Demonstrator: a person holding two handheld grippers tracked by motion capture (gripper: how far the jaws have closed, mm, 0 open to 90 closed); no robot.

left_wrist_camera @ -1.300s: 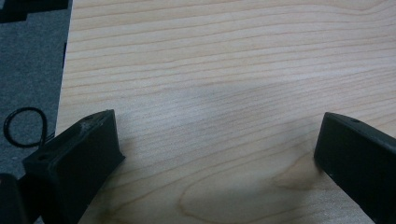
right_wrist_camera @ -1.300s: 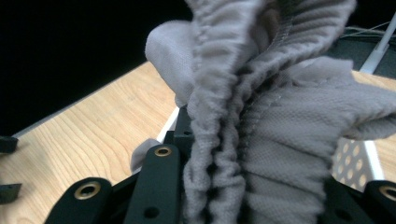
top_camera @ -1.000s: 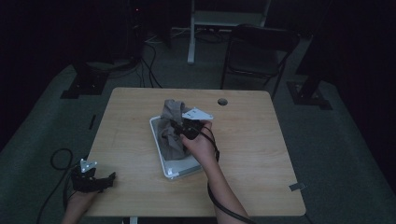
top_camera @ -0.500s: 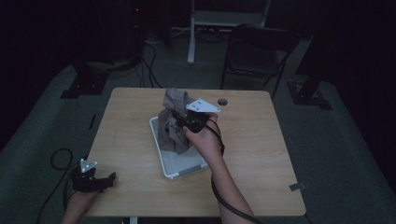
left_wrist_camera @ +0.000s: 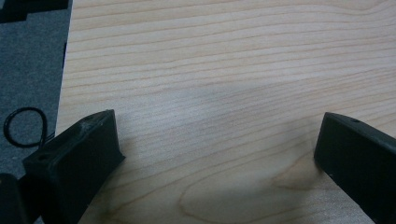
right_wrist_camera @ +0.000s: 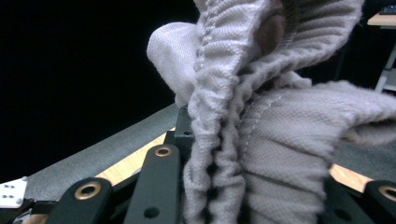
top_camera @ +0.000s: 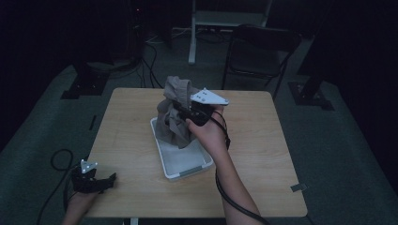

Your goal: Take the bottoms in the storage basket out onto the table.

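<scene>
The right gripper (top_camera: 184, 114) is clamped on a bunched fold of the grey cloth (top_camera: 172, 119), which hangs from it with its long axis nearly upright, its lower end inside the far part of the white tray (top_camera: 187, 166) directly below. A second ago the gripper was lower and the cloth lay heaped in the tray. The left gripper (top_camera: 99, 182) rests open at the table's (top_camera: 263, 145) near left corner, much farther off.

Light wooden table (top_camera: 263, 154) stands on grey floor (top_camera: 47, 126). One white tray (top_camera: 190, 169) lies near its centre.
</scene>
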